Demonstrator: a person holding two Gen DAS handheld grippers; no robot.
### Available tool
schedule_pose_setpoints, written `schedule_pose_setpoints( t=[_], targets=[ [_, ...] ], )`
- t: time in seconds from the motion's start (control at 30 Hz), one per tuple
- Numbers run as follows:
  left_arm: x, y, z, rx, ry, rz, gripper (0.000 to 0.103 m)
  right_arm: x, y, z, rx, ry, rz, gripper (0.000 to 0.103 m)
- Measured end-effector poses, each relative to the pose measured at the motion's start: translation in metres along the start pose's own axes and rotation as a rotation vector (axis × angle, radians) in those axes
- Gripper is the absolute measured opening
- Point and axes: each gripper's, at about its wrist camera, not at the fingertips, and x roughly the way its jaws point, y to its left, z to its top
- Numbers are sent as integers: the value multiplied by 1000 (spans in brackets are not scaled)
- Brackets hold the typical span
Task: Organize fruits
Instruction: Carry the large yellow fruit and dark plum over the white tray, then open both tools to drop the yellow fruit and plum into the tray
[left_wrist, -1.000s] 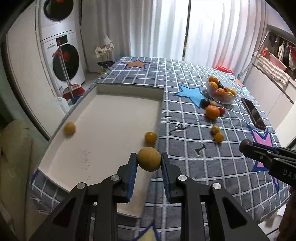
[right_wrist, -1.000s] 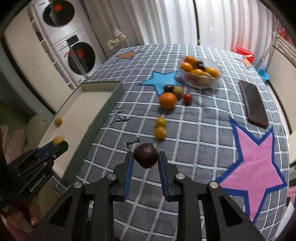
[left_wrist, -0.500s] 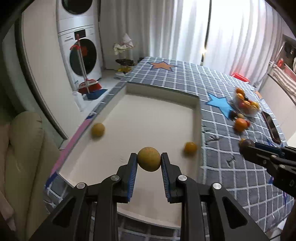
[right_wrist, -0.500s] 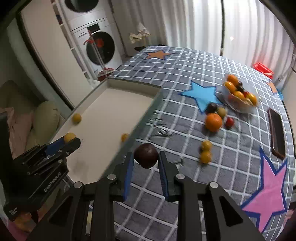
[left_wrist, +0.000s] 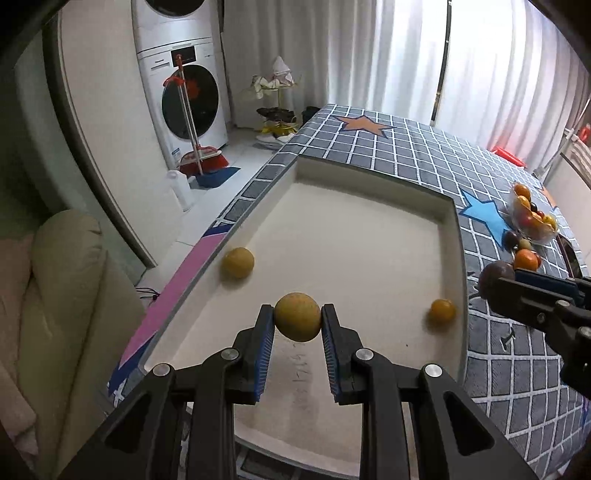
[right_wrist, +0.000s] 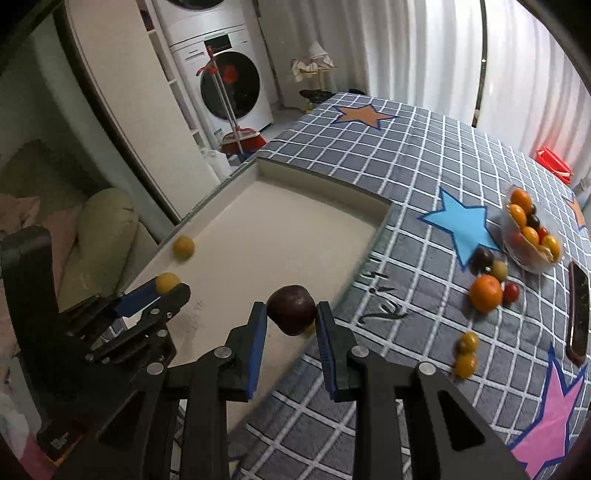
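My left gripper (left_wrist: 297, 323) is shut on a round yellow fruit (left_wrist: 297, 321), held above the near part of the white tray (left_wrist: 448, 240). The tray holds another yellow fruit (left_wrist: 238, 262) by its left wall and a small orange fruit (left_wrist: 442, 310) by its right wall. My right gripper (right_wrist: 291, 314) is shut on a dark purple fruit (right_wrist: 291, 308), held over the tray's right rim (right_wrist: 369, 247). The left gripper also shows in the right wrist view (right_wrist: 168, 286), and the right gripper in the left wrist view (left_wrist: 496, 278).
On the checked tablecloth (right_wrist: 406, 166) lie an orange (right_wrist: 485, 293), a dark fruit (right_wrist: 482, 258), a green fruit (right_wrist: 499, 269), a red fruit (right_wrist: 511, 291) and two small yellow fruits (right_wrist: 466, 354). A glass bowl (right_wrist: 532, 232) holds several fruits. A phone (right_wrist: 578, 314) lies at the right. A cushion (left_wrist: 62, 280) is left of the table.
Both grippers have moved left with their fruits. The left gripper is now further over the tray; the right gripper has come from the tablecloth to the tray's right rim.
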Motion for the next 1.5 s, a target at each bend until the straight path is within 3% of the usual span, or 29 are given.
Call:
schedule_pose_setpoints(
  t=[1.5],
  targets=[
    [50,-9,5,10,107,12,27,63,-11,12,57,97,10,29]
  ],
)
